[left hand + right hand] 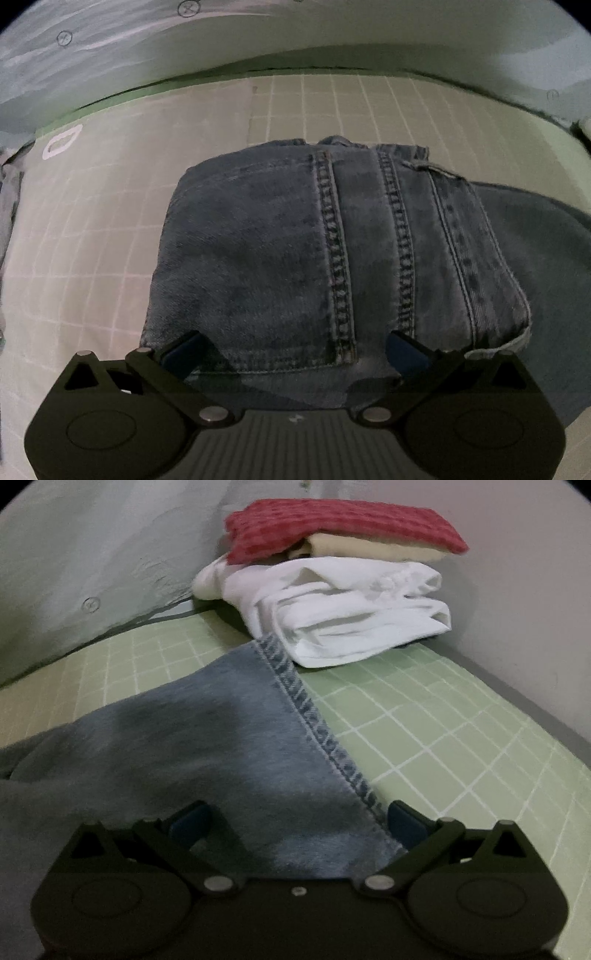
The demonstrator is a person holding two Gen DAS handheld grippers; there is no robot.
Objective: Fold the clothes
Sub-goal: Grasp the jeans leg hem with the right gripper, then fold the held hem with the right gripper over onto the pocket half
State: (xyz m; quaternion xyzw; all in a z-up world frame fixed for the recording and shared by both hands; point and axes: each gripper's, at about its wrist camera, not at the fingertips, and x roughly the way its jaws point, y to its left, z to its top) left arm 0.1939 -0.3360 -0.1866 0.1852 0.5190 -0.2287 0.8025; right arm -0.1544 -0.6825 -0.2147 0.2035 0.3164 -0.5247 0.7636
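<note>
left gripper: jaws spread over folded jeans
right gripper: jaws spread at the jeans' seam
right view only: stack of folded clothes beyond jeans on mat

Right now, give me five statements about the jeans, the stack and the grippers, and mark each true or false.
1. The jeans lie folded on the green grid mat. True.
2. The left gripper is shut on a sock. False: its fingers are spread wide over the jeans' near edge.
3. The right gripper is open. True.
4. A red cloth tops the stack. True.
5. The white garment lies on top of the red cloth. False: it lies lower, under a beige piece.
</note>
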